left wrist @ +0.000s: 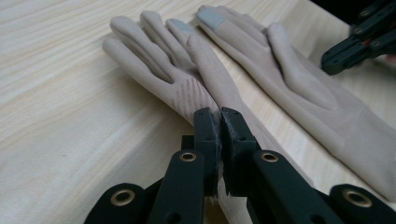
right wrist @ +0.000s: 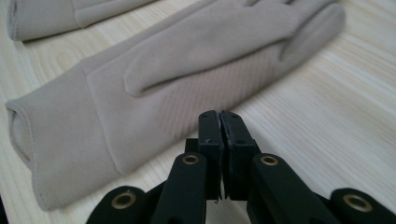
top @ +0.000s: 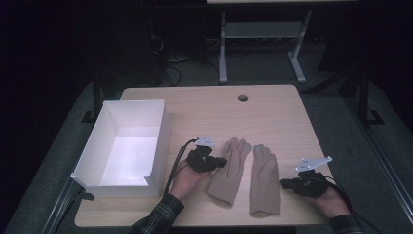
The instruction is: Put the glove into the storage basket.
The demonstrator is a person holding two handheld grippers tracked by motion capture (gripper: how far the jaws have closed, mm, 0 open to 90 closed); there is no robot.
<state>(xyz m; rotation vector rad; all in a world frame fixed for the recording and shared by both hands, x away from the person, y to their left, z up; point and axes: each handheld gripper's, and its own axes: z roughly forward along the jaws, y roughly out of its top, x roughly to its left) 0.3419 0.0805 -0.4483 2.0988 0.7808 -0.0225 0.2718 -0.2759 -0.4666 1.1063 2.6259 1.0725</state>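
Two beige gloves lie flat side by side on the wooden table point(top: 277, 117), fingers pointing away from me. My left gripper point(top: 223, 161) sits at the left glove's point(top: 231, 171) left edge. In the left gripper view its jaws point(left wrist: 220, 113) are shut with the fabric of the left glove point(left wrist: 154, 60) pinched between them, near the thumb. The right glove point(left wrist: 303, 88) lies beyond. My right gripper point(top: 283, 184) rests at the right edge of the right glove point(top: 264, 181). It point(right wrist: 219, 115) is shut on nothing, just short of the right glove's point(right wrist: 187, 70) palm side.
An open white box point(top: 161, 131) stands on the table's left side, next to my left hand. A round cable hole point(top: 242, 97) is near the far edge. Bare tabletop lies beyond the gloves. A metal frame stands on the floor behind.
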